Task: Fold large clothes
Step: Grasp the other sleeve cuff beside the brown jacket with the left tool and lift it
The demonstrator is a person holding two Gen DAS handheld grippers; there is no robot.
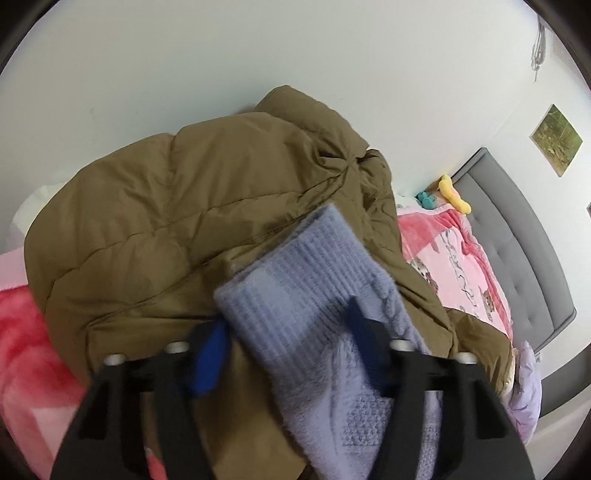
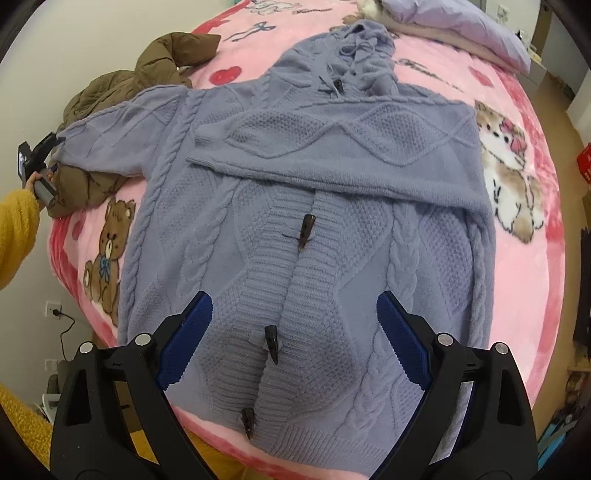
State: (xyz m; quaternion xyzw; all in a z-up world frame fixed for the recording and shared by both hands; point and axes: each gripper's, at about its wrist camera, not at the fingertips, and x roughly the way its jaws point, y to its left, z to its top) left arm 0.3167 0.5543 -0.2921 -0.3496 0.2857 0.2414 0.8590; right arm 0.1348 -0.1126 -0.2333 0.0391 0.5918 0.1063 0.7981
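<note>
A lilac cable-knit cardigan (image 2: 332, 258) with dark toggle buttons (image 2: 306, 229) lies flat on the bed, front up. One sleeve (image 2: 332, 147) is folded across its chest. The other sleeve stretches out left over a brown puffer jacket (image 2: 110, 92). In the left wrist view that sleeve's ribbed cuff (image 1: 295, 280) sits between the blue pads of my left gripper (image 1: 286, 343), which is shut on it above the jacket (image 1: 166, 221). The right wrist view shows this gripper (image 2: 40, 166) at the far left. My right gripper (image 2: 293, 299) hovers open over the cardigan's lower front, holding nothing.
A pink cartoon-print blanket (image 2: 517, 277) covers the bed. A lilac pillow (image 2: 461, 26) lies at its far end by a grey headboard (image 1: 517, 258), with a yellow toy (image 1: 452, 192) nearby. A person's yellow sleeve (image 2: 14, 229) is at the left. The white wall stands behind the jacket.
</note>
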